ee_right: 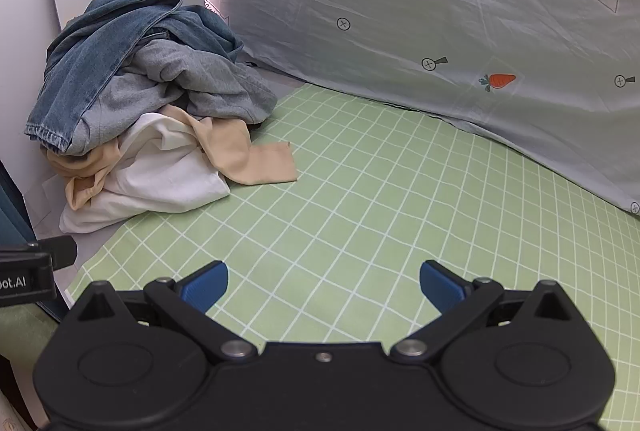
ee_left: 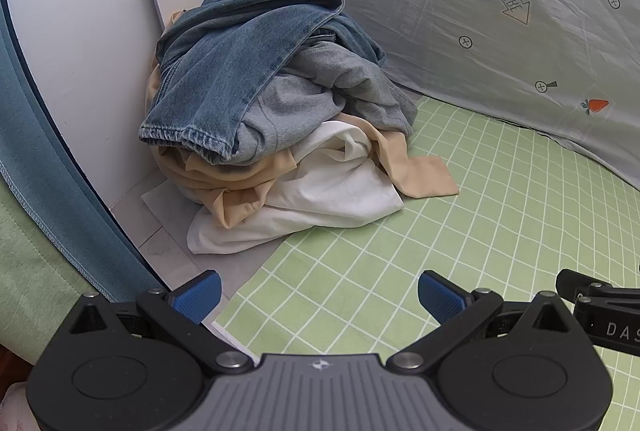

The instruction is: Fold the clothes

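A pile of clothes sits in the far left corner: blue jeans (ee_left: pixel 224 71) (ee_right: pixel 88 63) on top, a grey sweatshirt (ee_left: pixel 304 91) (ee_right: pixel 188 79) under them, a beige garment (ee_left: pixel 420 175) (ee_right: pixel 256 163) trailing onto the mat, and a white garment (ee_left: pixel 320 199) (ee_right: pixel 160 179) at the bottom. My left gripper (ee_left: pixel 319 295) is open and empty, hanging well short of the pile. Over the green checked mat (ee_right: pixel 380 211) my right gripper (ee_right: pixel 323 285) also stands open, nothing between its blue pads (ee_right: pixel 206 287).
A grey sheet (ee_left: pixel 500 31) (ee_right: pixel 440 31) printed with carrots and arrows hangs along the back. White panels (ee_left: pixel 80 51) wall the left side, with a blue curtain (ee_left: pixel 36 151) beside them. Each gripper's side shows at the other view's edge (ee_left: pixel 600 315) (ee_right: pixel 28 271).
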The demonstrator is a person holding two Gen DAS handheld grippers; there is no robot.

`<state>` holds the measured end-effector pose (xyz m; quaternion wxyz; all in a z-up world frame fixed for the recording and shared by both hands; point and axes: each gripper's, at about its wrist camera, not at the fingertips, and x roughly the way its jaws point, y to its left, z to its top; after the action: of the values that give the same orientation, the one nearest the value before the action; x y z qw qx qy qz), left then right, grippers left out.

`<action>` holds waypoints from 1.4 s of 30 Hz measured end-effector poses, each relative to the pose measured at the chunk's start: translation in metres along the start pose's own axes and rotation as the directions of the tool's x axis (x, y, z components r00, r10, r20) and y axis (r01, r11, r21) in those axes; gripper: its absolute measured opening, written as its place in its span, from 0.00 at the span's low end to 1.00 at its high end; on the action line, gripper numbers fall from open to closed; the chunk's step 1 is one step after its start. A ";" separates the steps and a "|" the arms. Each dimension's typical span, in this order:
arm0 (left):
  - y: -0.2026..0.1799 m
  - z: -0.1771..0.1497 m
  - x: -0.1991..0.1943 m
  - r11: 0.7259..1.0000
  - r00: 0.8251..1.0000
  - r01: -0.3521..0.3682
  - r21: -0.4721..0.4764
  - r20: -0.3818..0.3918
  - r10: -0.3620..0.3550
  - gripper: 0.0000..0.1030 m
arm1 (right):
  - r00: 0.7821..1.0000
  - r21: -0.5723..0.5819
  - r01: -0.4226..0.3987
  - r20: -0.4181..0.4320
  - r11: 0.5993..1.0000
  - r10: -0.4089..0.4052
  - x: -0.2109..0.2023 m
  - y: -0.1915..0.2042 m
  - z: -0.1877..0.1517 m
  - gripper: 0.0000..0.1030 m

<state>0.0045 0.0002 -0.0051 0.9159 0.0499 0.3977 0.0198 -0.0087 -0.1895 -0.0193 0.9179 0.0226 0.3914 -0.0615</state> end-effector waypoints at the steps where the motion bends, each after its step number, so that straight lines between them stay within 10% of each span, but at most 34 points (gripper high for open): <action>1: 0.000 0.000 0.000 1.000 1.000 0.000 0.000 -0.001 0.000 1.00 | 1.000 0.000 0.001 0.000 1.000 -0.001 0.000 0.000 0.000 1.00; 42: 0.002 0.007 0.010 0.999 0.999 -0.031 0.010 -0.035 0.031 1.00 | 0.999 0.008 0.003 -0.034 1.000 -0.003 0.013 -0.001 -0.002 1.00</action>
<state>0.0165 0.0021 -0.0074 0.9081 0.0602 0.4131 0.0330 -0.0017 -0.1918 -0.0298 0.9110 0.0266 0.4066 -0.0641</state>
